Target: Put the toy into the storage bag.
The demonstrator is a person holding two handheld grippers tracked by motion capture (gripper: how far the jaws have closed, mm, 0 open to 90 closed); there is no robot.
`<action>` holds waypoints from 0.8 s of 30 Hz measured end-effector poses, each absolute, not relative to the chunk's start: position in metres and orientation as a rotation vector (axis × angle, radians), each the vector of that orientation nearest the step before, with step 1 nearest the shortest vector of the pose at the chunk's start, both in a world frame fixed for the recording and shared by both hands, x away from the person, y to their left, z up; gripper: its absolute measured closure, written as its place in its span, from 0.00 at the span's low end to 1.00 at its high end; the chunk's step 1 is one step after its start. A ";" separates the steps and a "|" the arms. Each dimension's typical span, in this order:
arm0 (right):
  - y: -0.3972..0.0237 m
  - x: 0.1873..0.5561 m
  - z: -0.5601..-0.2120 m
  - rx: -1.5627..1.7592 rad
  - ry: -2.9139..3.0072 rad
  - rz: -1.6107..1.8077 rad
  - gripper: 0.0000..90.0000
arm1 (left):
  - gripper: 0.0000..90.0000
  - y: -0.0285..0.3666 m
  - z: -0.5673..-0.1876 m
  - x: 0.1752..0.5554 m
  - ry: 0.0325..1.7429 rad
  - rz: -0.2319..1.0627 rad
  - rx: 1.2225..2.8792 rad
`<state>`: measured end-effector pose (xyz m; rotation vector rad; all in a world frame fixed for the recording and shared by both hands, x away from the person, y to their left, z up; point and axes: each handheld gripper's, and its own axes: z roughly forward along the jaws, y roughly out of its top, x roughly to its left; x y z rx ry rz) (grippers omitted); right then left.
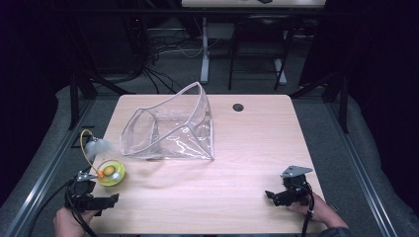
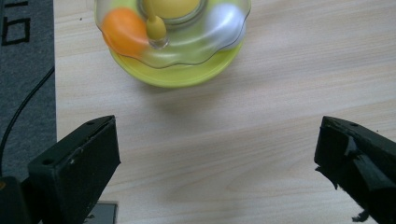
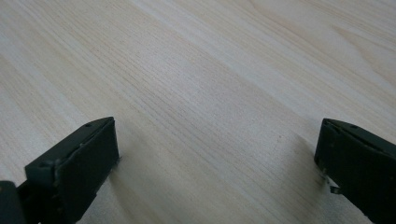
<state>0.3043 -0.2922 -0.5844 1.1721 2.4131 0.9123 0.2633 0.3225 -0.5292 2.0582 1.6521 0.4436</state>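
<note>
Left gripper (image 1: 106,201) at the counter's (image 1: 237,197) near-left corner, jaws released and empty; just beyond it sits the yellow toy (image 1: 110,172), light, hard, slick plastic, likely best taken by its rim or thin wire stem. Clear pouch (image 1: 170,129) mid-counter, floppy. Right gripper (image 1: 272,196) near the near-right corner, jaws released, empty.

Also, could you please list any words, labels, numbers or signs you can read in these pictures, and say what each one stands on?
No text can be read for certain.
Black marks on the grey mat left of the table, in the left gripper view: cut off at the picture's edge, not readable.
The yellow toy, the clear plastic bag and the left gripper and right gripper: no lettering visible.
</note>
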 end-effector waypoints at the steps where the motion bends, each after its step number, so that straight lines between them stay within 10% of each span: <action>1: -0.292 0.304 -0.584 1.172 2.413 0.912 0.00 | 0.00 0.323 -0.529 0.263 1.658 0.439 2.059; 24: -0.292 0.304 -0.585 1.169 2.406 0.917 0.00 | 0.00 0.329 -0.488 0.273 1.652 0.356 2.013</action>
